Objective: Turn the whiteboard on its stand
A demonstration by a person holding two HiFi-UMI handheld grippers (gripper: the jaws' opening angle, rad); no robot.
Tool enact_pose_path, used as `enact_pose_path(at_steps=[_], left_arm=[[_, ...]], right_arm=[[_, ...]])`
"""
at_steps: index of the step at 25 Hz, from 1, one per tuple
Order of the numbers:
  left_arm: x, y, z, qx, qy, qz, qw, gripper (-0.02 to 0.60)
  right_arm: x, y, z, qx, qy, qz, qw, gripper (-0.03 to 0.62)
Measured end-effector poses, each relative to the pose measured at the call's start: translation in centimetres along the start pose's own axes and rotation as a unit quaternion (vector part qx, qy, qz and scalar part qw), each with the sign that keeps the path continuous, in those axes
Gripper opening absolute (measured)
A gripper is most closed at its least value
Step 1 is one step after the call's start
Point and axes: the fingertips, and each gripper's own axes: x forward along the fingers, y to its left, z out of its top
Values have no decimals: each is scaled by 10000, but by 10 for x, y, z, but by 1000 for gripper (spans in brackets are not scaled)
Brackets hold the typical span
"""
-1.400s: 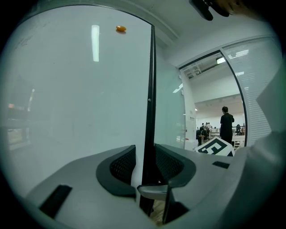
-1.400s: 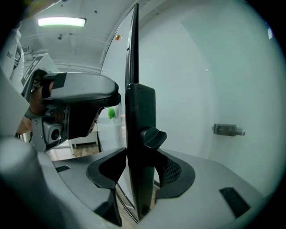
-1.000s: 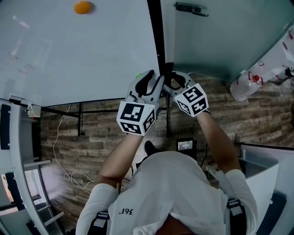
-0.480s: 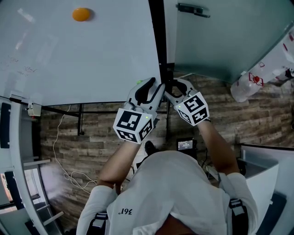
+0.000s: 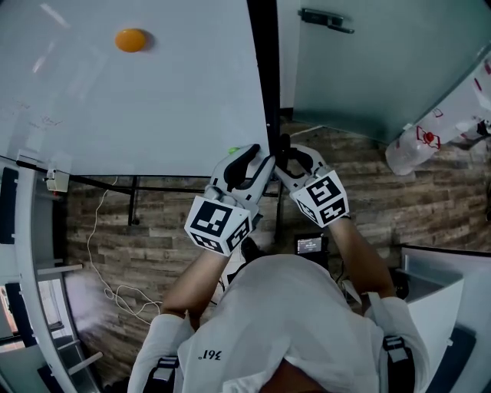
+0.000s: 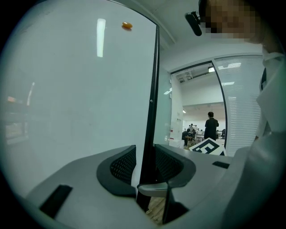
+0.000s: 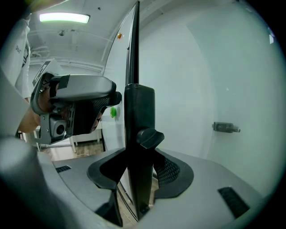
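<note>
The whiteboard (image 5: 153,100) fills the upper left of the head view and carries an orange magnet (image 5: 131,40). Its black-framed right edge (image 6: 152,112) runs between my left gripper's pads (image 6: 121,166). My left gripper (image 5: 255,160) is shut on that edge near the lower corner. Right beside it, my right gripper (image 5: 288,153) is shut on the black stand post (image 7: 138,125), just below a small black knob (image 7: 149,136). The post fills the gap between the wide-set jaws. The left gripper (image 7: 76,107) shows across the post in the right gripper view.
A frosted glass door with a dark handle (image 5: 326,19) stands right of the post. The floor below is wood planks (image 5: 153,222), with a white cable (image 5: 100,253) and a small lit screen (image 5: 309,244). A white cylinder (image 5: 430,130) leans at right. A person (image 6: 211,127) stands far off.
Both grippers have come down and toward me, the left one further. The orange magnet and the board face have slid down in view, while the door handle has barely shifted.
</note>
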Motion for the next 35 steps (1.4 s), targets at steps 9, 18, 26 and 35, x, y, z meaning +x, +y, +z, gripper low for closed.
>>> enact_pose_path(at_steps=[9,18,26,35], left_arm=[[-25,-8,-2,-56,-34,-80,9999,137],[-34,-15,-5,-113,-9,-167,9998,137],[-48,-20,-5,-158,14,-268,9995,137],[-52,-18,-5,-190,-10,-281,9994,134]], right_arm=[[-9,25,-2,-10,20,89,10000,199],[-17,34,-5,24,42,141,9999,195],[-24,48,-8,90,51,181,9998,193],[-24,51,-8,61,39,201,9998,193]])
